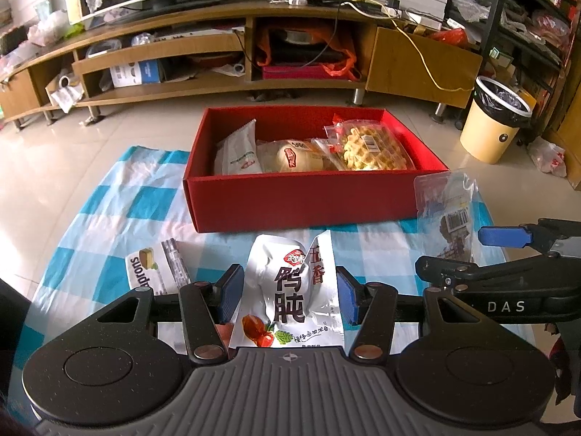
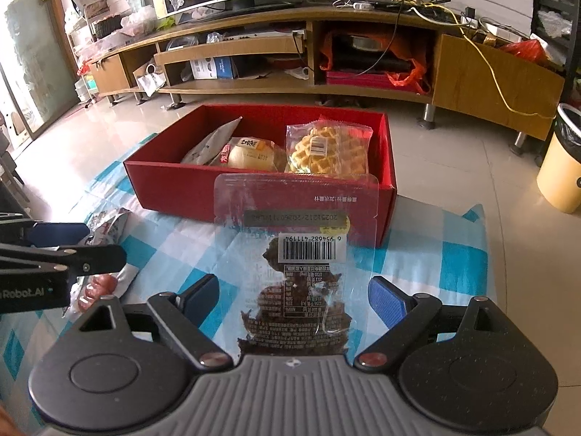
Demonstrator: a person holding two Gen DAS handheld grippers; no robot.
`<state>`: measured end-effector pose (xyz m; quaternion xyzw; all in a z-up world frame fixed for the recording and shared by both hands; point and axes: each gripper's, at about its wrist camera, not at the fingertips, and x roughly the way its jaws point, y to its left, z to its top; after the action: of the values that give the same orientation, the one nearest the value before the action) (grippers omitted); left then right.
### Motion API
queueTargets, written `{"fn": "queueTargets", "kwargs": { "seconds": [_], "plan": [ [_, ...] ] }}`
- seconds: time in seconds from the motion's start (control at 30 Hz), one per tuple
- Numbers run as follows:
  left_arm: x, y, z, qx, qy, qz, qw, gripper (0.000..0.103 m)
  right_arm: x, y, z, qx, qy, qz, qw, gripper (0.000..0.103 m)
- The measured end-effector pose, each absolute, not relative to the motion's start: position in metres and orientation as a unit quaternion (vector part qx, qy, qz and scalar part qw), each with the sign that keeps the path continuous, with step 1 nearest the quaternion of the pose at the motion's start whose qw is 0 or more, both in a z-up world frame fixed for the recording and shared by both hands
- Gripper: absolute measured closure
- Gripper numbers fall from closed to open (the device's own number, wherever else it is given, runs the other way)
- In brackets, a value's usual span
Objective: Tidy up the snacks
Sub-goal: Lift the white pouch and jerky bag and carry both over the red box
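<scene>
Left gripper (image 1: 288, 292) spread, pads just beside but not pressing the silver pouch (image 1: 290, 290) lying between them. Right gripper (image 2: 294, 299) also spread, clear dried-meat packet (image 2: 296, 254) standing between its fingers, contact impossible to tell. Ahead of both, red box (image 1: 305, 201) holding waffle pack (image 1: 368, 145), bun (image 1: 296, 154), white packet (image 1: 238, 150).

The white snack bag (image 1: 290, 290) is showing big words "鸭肫" and "五香". The box (image 1: 156, 265) to its left is saying "suordns". The clear pack (image 2: 297, 254) is showing numbers "6 954682 411194". "DAS" is showing on the right gripper (image 1: 472, 250).
</scene>
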<state>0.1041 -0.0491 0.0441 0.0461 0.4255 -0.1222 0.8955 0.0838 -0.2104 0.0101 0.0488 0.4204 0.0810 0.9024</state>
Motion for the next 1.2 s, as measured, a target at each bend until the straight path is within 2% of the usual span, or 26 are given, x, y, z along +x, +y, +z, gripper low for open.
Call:
{"fn": "queueTargets", "kwargs": {
  "seconds": [1.2],
  "plan": [
    [0.175, -0.072, 0.06, 0.059, 0.39, -0.117, 0.911, 0.041, 0.145, -0.239, 0.031, 0.1, 0.374, 0.052, 0.921, 0.015]
  ]
}}
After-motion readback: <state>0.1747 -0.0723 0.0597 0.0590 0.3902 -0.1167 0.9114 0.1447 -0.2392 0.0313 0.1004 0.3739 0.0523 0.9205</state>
